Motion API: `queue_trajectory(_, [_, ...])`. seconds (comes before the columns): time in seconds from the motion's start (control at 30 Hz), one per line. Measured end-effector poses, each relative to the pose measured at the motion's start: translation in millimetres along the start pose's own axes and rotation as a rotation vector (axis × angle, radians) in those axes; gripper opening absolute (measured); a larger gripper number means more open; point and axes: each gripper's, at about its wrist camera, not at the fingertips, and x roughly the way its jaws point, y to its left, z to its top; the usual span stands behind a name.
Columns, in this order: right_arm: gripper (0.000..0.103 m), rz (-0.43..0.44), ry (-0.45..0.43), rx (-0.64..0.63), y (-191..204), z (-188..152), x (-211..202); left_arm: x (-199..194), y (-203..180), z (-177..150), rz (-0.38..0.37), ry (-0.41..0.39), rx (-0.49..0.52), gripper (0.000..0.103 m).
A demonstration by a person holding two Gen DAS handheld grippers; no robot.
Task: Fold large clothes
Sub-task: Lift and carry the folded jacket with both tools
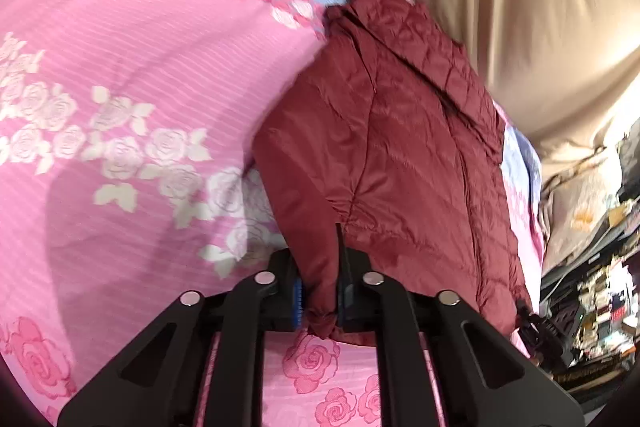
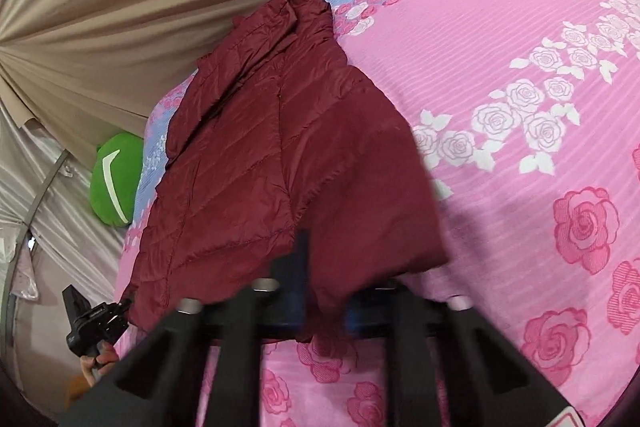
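Two hand-held grippers each pinch one near corner of the maroon quilted jacket [image 1: 392, 147], which lies lengthwise on a bed covered by a pink rose-print bedsheet [image 1: 120, 75], collar end pointing away toward the beige curtain [image 1: 520, 7]. The left hand-held gripper [image 1: 320, 301] has its jaws closed narrowly on a bunched bit of hem; only a small wad of fabric sits between the pads. The right hand-held gripper [image 2: 316, 311] is blurred, yet jacket cloth clearly passes between its fingers, so it seems clamped on the other corner.

Slippage looks like the main risk: the shell appears slick and puffy, and a thin pinch at the hem could pull free if the lift is quick or the two hands spread apart. Uneven lifting would likely skew the fold, leaving the hem crooked against the collar. The jacket lies close to the bed's edge beside the curtain, so a sideways drag might slide it off. A green plush toy [image 2: 114, 179] sits beyond the far edge, apart from the jacket.
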Motion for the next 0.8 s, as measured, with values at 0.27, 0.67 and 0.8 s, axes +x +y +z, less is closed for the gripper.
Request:
queue_trajectory(0.27, [0.006, -0.004, -0.052, -0.016, -3, -6, -20, -22, 21, -3, 0.103, -0.064, -0.043, 0.045])
queue_trajectory(0.67, [0.045, 0.047, -0.008, 0.057, -10, -1, 0, 1, 3, 12, 0.029, -0.051, -0.007, 0.057])
queue_trajectory(0.8, [0.004, 0.047, -0.018, 0.04, 0, 3, 3, 11, 2, 15, -0.037, 0.024, -0.038, 0.008])
